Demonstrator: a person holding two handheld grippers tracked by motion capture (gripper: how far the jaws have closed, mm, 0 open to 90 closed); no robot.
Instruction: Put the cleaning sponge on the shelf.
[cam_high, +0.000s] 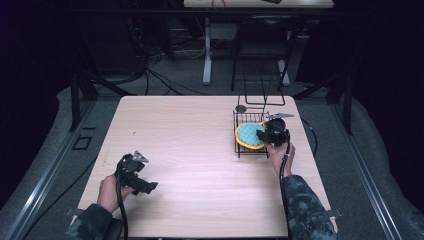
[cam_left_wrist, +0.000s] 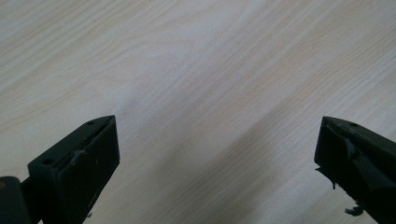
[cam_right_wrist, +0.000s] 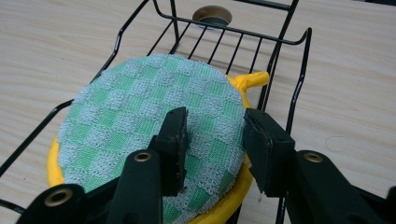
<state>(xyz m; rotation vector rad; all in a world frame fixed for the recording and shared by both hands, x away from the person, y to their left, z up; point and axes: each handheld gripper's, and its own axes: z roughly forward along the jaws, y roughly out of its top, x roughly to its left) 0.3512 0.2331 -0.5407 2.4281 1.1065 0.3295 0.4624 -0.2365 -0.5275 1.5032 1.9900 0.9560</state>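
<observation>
A round green-checked pad (cam_right_wrist: 140, 107) with a yellow rim lies in a small black wire rack (cam_right_wrist: 299, 56) at the table's right side. My right gripper (cam_right_wrist: 215, 119) reaches in from the near side. Its jaws straddle the pad's near right edge, one finger on the checked top and the other at the rim, closed on it. From above, the right gripper (cam_high: 262, 132) sits against the pad (cam_high: 248, 134) inside the rack (cam_high: 250, 114). My left gripper (cam_left_wrist: 217, 123) hangs open over bare wood, at the front left (cam_high: 145, 186) of the table.
A small round brown disc (cam_right_wrist: 213, 15) lies on the wood just beyond the rack's far end. A tall wire frame (cam_high: 262, 95) rises at the rack's back. The light wood table (cam_high: 190, 145) spreads wide between the two hands.
</observation>
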